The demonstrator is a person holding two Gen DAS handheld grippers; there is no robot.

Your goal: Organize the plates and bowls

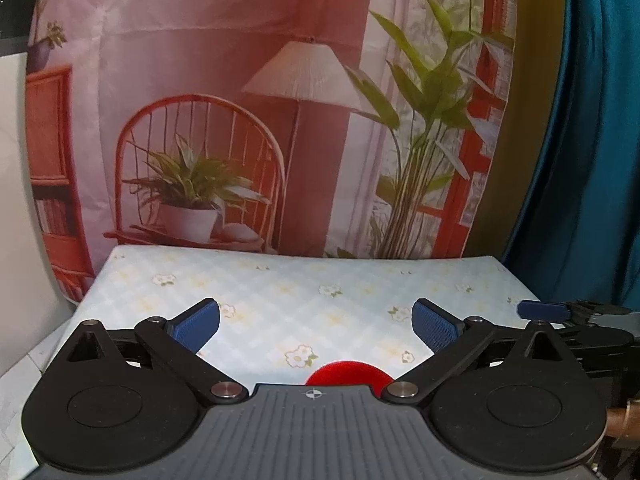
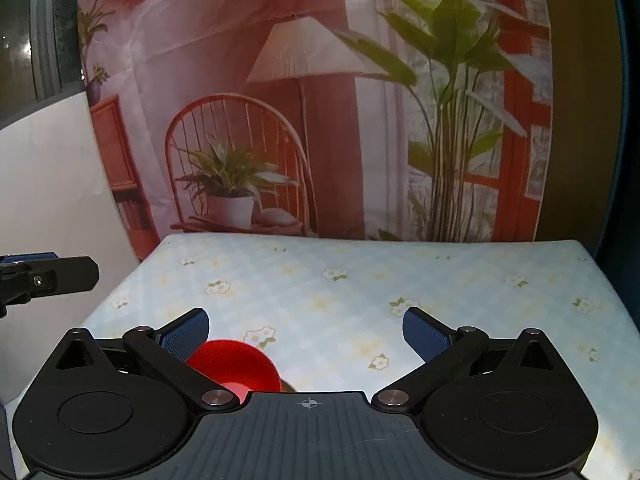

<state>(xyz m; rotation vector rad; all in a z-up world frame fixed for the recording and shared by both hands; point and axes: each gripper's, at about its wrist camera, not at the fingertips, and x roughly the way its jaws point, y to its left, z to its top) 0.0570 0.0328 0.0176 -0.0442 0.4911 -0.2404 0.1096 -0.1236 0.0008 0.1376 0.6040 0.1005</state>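
Note:
A red bowl [image 2: 234,368] sits on the flowered tablecloth [image 2: 360,288] near the front edge, partly hidden by my right gripper's body. Its far rim also shows in the left wrist view [image 1: 346,374]. A dark round thing [image 2: 289,386] peeks out just right of the bowl; I cannot tell what it is. My left gripper [image 1: 315,326] is open and empty above the table, with the bowl below and just behind its fingers. My right gripper [image 2: 306,334] is open and empty, with the bowl by its left finger [image 2: 188,334].
A printed backdrop [image 1: 280,100] of a chair, lamp and plants hangs behind the table. A blue curtain [image 1: 592,140] hangs at the right, a white wall [image 2: 52,184] at the left. The right gripper's finger [image 1: 544,310] shows at the left view's right edge; the left gripper's finger [image 2: 48,276] at the right view's left edge.

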